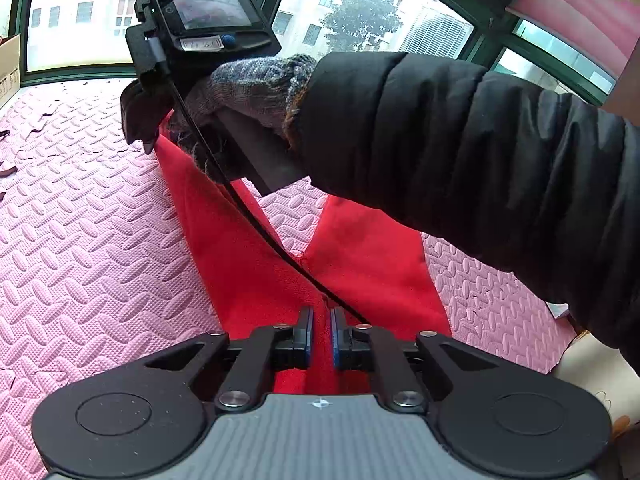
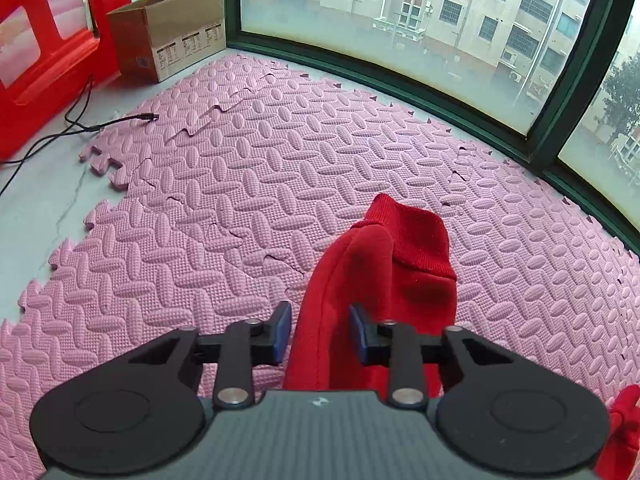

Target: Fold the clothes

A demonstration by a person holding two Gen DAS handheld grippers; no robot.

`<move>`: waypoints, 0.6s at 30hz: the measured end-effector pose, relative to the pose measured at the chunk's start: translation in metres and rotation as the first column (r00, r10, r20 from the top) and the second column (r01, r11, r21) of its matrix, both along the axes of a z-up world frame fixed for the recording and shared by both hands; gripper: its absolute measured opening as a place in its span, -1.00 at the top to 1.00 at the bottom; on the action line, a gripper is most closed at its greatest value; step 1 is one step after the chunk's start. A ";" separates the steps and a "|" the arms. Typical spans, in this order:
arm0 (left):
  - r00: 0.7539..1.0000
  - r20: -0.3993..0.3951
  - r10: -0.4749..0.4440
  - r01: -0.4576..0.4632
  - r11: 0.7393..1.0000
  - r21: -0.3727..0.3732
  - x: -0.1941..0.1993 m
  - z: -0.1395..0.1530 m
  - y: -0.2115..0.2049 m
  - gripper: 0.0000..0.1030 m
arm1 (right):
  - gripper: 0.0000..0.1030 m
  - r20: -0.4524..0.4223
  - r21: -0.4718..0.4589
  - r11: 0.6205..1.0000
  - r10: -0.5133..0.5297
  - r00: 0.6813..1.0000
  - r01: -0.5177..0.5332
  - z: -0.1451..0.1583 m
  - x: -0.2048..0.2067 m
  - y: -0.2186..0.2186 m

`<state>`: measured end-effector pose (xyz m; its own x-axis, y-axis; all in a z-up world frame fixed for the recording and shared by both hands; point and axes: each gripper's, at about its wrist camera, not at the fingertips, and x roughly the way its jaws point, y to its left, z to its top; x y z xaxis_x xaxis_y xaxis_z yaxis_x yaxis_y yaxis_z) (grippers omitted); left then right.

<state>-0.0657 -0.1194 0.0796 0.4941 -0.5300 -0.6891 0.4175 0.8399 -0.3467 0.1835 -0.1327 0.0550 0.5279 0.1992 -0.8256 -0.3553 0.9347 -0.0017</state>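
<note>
Red trousers (image 1: 248, 272) lie in a V on the pink foam mat (image 1: 80, 240). My left gripper (image 1: 322, 332) is shut on the red cloth near where the two legs meet. A gloved hand (image 1: 248, 88) holds the right gripper at the far end of the left-hand leg. In the right wrist view, my right gripper (image 2: 321, 332) is shut on that leg (image 2: 360, 280). The leg rises between the fingers, and its ribbed cuff (image 2: 416, 236) flops over to the right. A black cable (image 1: 256, 216) runs from the right unit across the cloth.
The person's black padded sleeve (image 1: 480, 160) crosses above the right-hand trouser leg. A cardboard box (image 2: 172, 28) and a red plastic panel (image 2: 44, 52) stand at the far left, with a loose black cable (image 2: 80, 124) on bare floor (image 2: 36, 208). A green window frame (image 2: 400, 92) borders the mat (image 2: 240, 200).
</note>
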 end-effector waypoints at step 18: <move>0.981 0.071 -0.182 0.186 0.980 -0.067 -0.013 0.019 -0.063 0.83 | 0.86 0.137 0.206 0.949 -0.268 0.954 0.237 0.073 -0.059 -0.193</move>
